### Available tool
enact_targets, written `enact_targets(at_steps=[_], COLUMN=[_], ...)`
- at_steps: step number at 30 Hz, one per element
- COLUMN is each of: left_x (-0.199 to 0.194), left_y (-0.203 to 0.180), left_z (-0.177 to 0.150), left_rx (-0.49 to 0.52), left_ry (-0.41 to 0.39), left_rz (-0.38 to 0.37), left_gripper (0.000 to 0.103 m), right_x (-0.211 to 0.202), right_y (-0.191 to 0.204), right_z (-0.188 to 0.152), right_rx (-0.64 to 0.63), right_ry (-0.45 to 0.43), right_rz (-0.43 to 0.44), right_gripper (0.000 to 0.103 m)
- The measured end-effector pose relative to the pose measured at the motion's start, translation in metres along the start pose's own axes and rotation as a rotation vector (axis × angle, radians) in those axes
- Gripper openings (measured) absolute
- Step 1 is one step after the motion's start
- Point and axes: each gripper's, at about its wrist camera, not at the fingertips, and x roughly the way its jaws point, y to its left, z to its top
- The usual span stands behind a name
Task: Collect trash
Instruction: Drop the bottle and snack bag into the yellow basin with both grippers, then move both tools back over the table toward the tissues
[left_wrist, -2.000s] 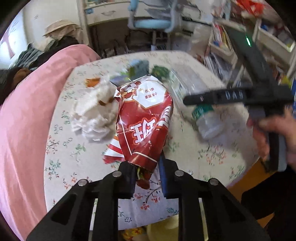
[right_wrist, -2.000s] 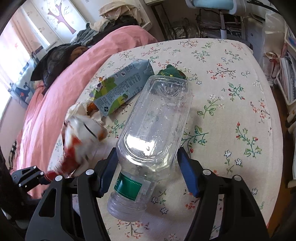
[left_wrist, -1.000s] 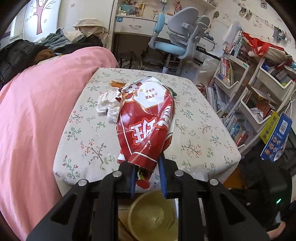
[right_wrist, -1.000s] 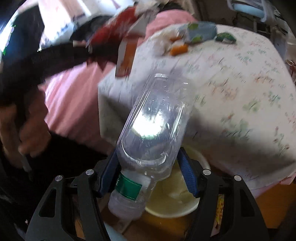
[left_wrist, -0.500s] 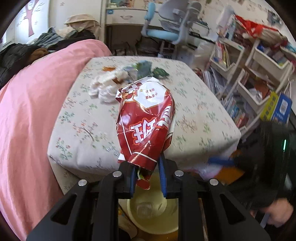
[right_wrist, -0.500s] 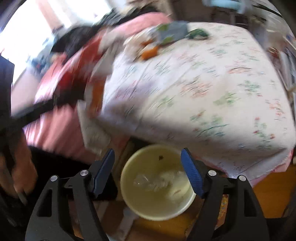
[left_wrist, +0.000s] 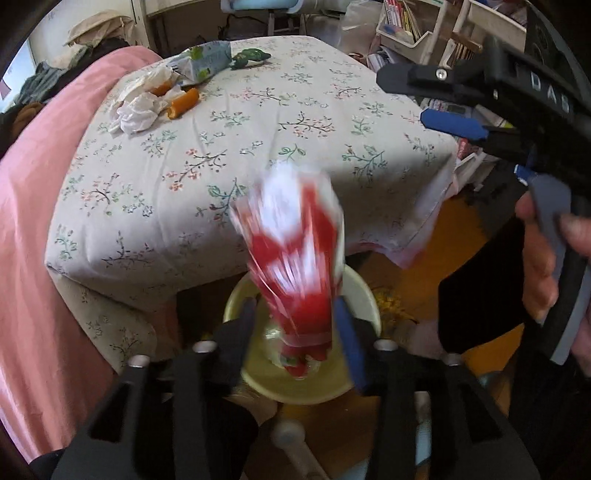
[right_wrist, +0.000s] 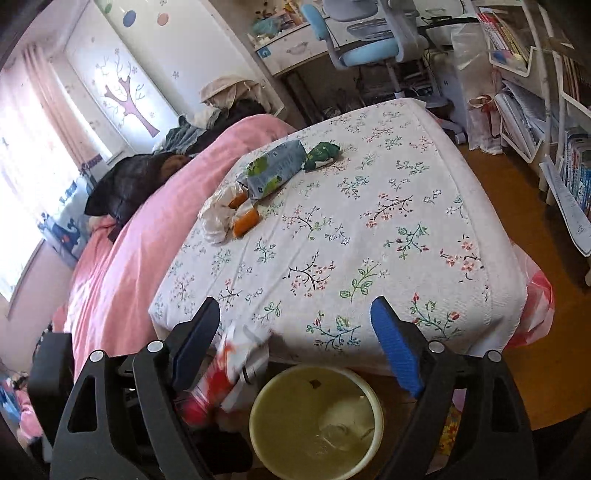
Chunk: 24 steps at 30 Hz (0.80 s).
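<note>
The red snack bag (left_wrist: 295, 266) is blurred and loose between the spread jaws of my left gripper (left_wrist: 295, 325), right above the yellow bin (left_wrist: 354, 291). In the right wrist view the bag (right_wrist: 225, 373) sits left of the bin (right_wrist: 266, 432), and the clear bottle (right_wrist: 336, 432) lies inside. My right gripper (right_wrist: 295, 343) is open and empty over the bin. More trash stays on the floral table (right_wrist: 369, 229): white tissue (right_wrist: 216, 218), orange peel (right_wrist: 245, 219), a grey-green carton (right_wrist: 275, 168) and a green wrapper (right_wrist: 321, 153).
A pink bedcover (right_wrist: 147, 229) borders the table's left side. A blue desk chair (right_wrist: 369, 44) stands behind it and shelves with books (right_wrist: 524, 74) on the right. A red-white plastic bag (right_wrist: 535, 306) hangs at the table's near right corner.
My left gripper has opened over the bin and the snack bag is slipping out. My right gripper, which let the bottle fall into the bin, has risen and now faces the table.
</note>
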Motion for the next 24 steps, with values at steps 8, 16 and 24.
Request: enact_targets(at_steps=[8,16,24], left_x=[-0.011,-0.028,-0.034], left_y=[0.013,0.020,0.025], left_z=[0.003,0.007,0.012], left_rx=[-0.056,-0.098,-0.115], left_ry=[-0.081,-0.204,-0.242], left_rz=[0.106,0.219,0.261], left_gripper=[0.067,0.075,0.081], right_x=[-0.002,0.007,0.014], right_y=[0.002,0.010,0.015], right_z=[-0.003,-0.007,-0.011], right_rx=[-0.006,-0.043,-0.073], right_ry=[0.007,0.028,0.046], right_rz=[0.009,0.001,-0.006], right_gripper=[0.082,0.082,0.082])
